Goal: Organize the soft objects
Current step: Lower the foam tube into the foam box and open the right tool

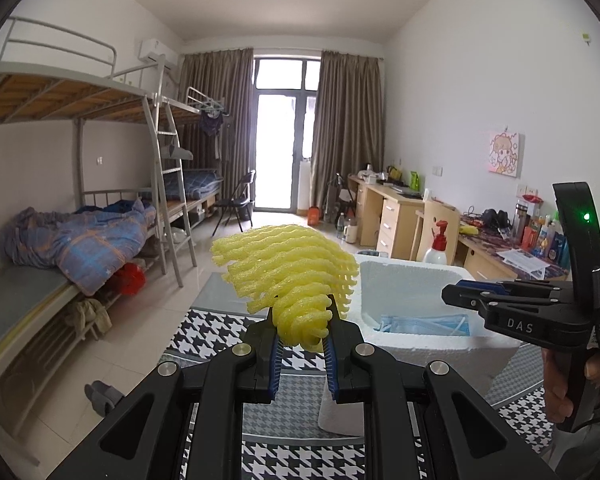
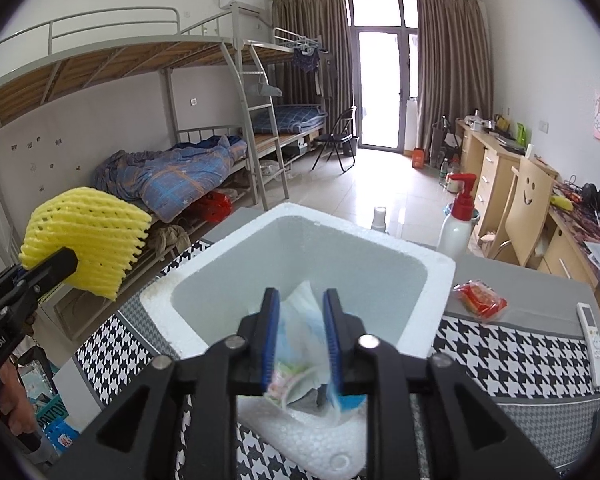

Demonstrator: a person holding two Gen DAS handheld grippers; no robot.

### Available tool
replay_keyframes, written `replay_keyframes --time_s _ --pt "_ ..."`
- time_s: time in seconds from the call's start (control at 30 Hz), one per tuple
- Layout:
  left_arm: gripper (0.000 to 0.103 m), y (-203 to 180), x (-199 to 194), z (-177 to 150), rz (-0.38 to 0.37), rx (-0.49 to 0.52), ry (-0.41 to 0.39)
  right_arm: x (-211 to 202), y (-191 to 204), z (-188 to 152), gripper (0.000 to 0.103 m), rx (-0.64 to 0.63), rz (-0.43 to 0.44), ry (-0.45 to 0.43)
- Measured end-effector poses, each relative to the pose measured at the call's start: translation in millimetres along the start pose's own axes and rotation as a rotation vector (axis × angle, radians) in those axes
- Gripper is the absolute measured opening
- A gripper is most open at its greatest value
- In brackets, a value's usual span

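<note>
Foam netting, yellow and pinched by its lower end in the narrowly closed left gripper, is held left of the white foam box, over which a blurred mask packet is seen between the right gripper's parted jaws.

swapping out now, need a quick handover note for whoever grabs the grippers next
Left gripper: shut on the yellow foam fruit net, held up in the air to the left of the white foam box.
Right gripper: over the near edge of the box, with a clear plastic pack of face masks between its fingers; whether the pads press on it is unclear.
Done: blue face masks already lie in the box.
Left: get the mask pack into the box, then the foam net. A red snack packet and a white remote lie on the houndstooth cloth to the right of the box.
</note>
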State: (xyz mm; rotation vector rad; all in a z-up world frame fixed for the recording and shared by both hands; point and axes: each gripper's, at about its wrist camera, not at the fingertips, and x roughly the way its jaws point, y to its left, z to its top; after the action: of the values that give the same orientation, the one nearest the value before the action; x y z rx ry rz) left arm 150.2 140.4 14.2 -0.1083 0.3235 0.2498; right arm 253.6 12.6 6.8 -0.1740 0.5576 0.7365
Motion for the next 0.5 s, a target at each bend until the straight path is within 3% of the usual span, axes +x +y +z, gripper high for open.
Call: replay_keyframes --time_s 0.03,0.13,0.5 --pt "0.019 1.8 0.4 -0.9 0.0 0.0 0.0 -0.1 0.4 -0.2 0.053 -0.001 0.004 0.0" --pt "0.019 1.5 2.7 -2.0 -0.001 -0.001 0.005 -6.2 1.6 -1.0 0.077 -0.008 -0.002 -0.035" --pt "0.019 -4.9 1.1 1.6 -0.005 0.006 -0.004 -22.5 2.9 -6.3 0.08 -0.032 0.016 -0.074"
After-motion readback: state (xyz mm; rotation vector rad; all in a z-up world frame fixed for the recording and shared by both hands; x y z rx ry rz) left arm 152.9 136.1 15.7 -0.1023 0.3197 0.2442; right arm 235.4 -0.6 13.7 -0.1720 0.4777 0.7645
